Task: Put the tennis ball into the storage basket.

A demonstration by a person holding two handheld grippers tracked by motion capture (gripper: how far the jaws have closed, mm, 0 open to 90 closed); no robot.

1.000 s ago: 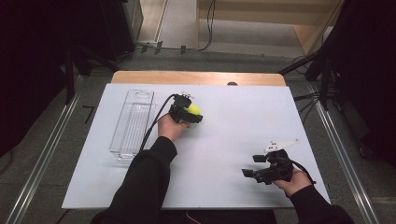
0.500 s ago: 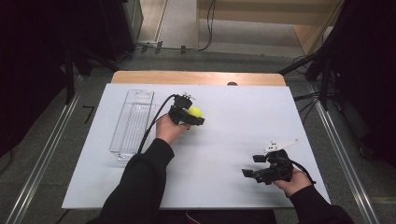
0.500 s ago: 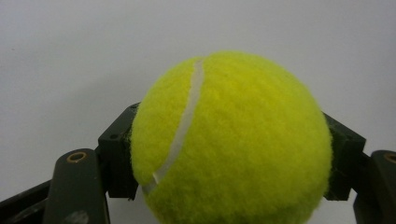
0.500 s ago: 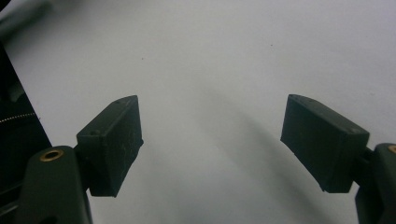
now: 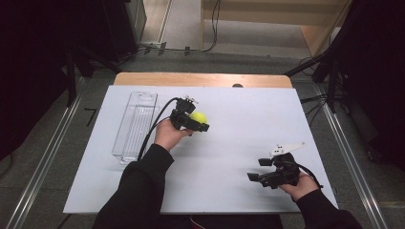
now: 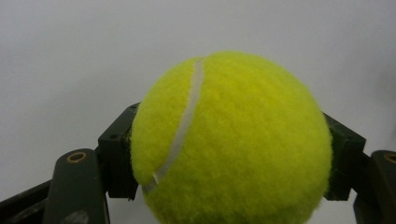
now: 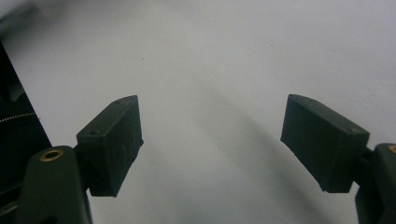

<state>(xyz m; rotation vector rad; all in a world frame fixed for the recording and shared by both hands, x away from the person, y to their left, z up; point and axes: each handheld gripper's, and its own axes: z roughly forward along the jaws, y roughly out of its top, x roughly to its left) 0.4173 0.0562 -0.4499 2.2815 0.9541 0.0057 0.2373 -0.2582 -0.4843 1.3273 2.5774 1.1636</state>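
Yellow ball [image 6: 233, 140] clamped between left gripper [image 5: 195, 122] jaws | right gripper [image 5: 268, 175] jaws spread, empty | risk: fuzzy ball slipping out.

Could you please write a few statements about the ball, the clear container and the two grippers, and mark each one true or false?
1. The left gripper is shut on the tennis ball. True.
2. The tennis ball lies inside the clear container. False: it sits between the left gripper's jaws, to the right of the container in the high view.
3. The right gripper has its jaws apart with nothing between them. True.
4. The right gripper holds a second ball. False: only the white table surface shows between its jaws.
5. The clear container stands on the table near its left side in the high view. True.
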